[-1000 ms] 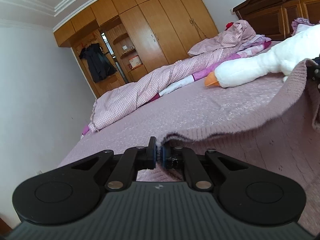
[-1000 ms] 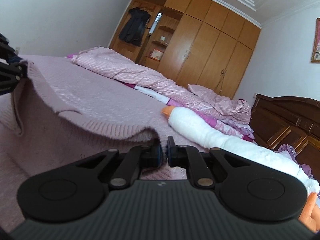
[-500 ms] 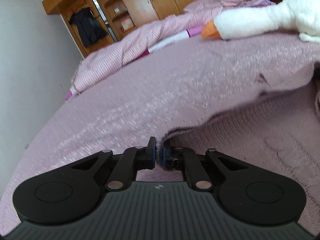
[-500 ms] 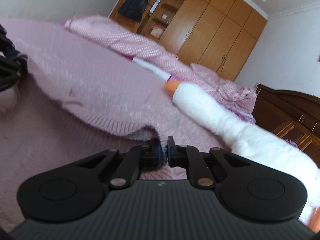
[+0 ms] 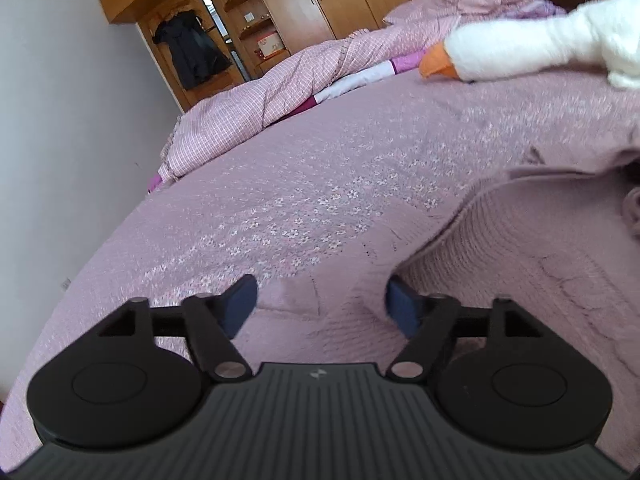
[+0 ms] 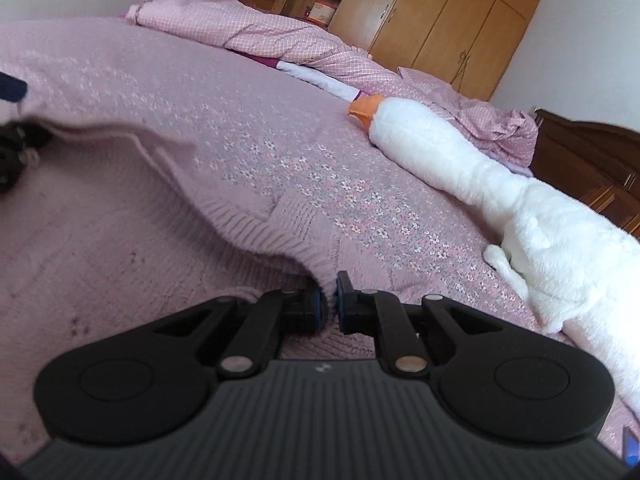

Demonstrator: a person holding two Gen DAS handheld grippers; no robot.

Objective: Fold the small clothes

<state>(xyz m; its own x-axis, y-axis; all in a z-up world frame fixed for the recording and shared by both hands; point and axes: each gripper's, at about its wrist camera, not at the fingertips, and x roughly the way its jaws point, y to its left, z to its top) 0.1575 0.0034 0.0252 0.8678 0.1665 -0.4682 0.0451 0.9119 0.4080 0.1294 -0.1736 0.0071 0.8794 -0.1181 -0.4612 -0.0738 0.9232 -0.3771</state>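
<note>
A mauve knitted sweater (image 5: pixel 520 264) lies on the pink flowered bedspread (image 5: pixel 320 184). My left gripper (image 5: pixel 320 300) is open, low over the bedspread, with the sweater's folded edge just beside its right finger. My right gripper (image 6: pixel 328 300) is shut on the sweater's ribbed hem (image 6: pixel 280 236) and holds it just above the layer of sweater (image 6: pixel 100 248) below. The left gripper's fingertip shows at the far left of the right wrist view (image 6: pixel 12 86).
A white plush goose (image 6: pixel 500 200) with an orange beak lies on the bed to the right; it also shows in the left wrist view (image 5: pixel 540 44). A rumpled pink checked quilt (image 5: pixel 280 92) lies along the far side. Wooden wardrobes (image 6: pixel 440 20) stand behind.
Both grippers carried the lifted sweater edge down onto the bed. My left gripper then opened and let go of its corner. My right gripper stays shut on the hem.
</note>
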